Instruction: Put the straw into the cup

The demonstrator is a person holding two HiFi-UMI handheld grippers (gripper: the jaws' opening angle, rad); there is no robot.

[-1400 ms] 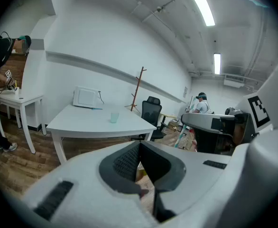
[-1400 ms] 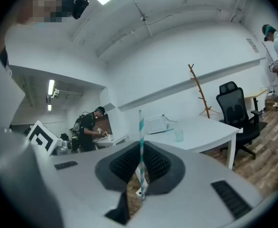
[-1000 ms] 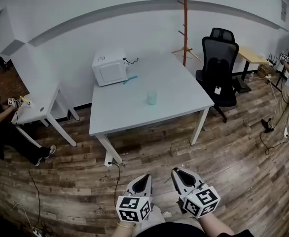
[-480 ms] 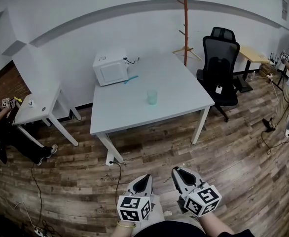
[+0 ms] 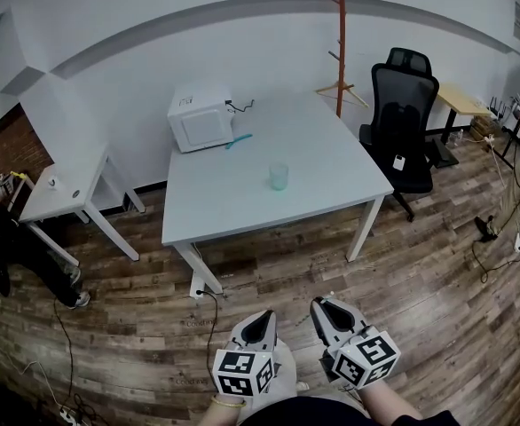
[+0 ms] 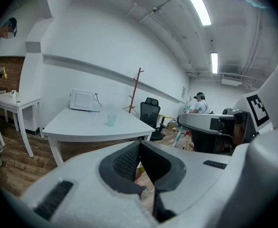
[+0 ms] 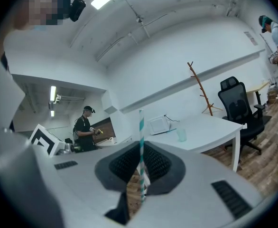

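Observation:
A clear greenish cup (image 5: pixel 279 176) stands upright near the middle of the white table (image 5: pixel 322 189), far ahead of both grippers. It also shows as the small cup (image 7: pixel 181 135) in the right gripper view and the cup (image 6: pixel 111 120) in the left gripper view. My right gripper (image 5: pixel 323 308) is shut on a teal-and-white striped straw (image 7: pixel 141 126), which stands upright between the jaws. My left gripper (image 5: pixel 259 319) hangs beside it, jaws together with nothing in them. Both are low over the wooden floor, close to my body.
A white microwave (image 5: pixel 199 118) sits at the table's back left, a blue object (image 5: pixel 239 139) beside it. A black office chair (image 5: pixel 408 105) and a wooden coat stand (image 5: pixel 340 34) are at the right. A small side table (image 5: pixel 65 185) stands left. Cables lie on the floor (image 5: pixel 437 300).
The view has shifted slightly, so the table and cup sit a little to the right. The person at the far left has slid mostly out of frame. Both grippers keep their places.

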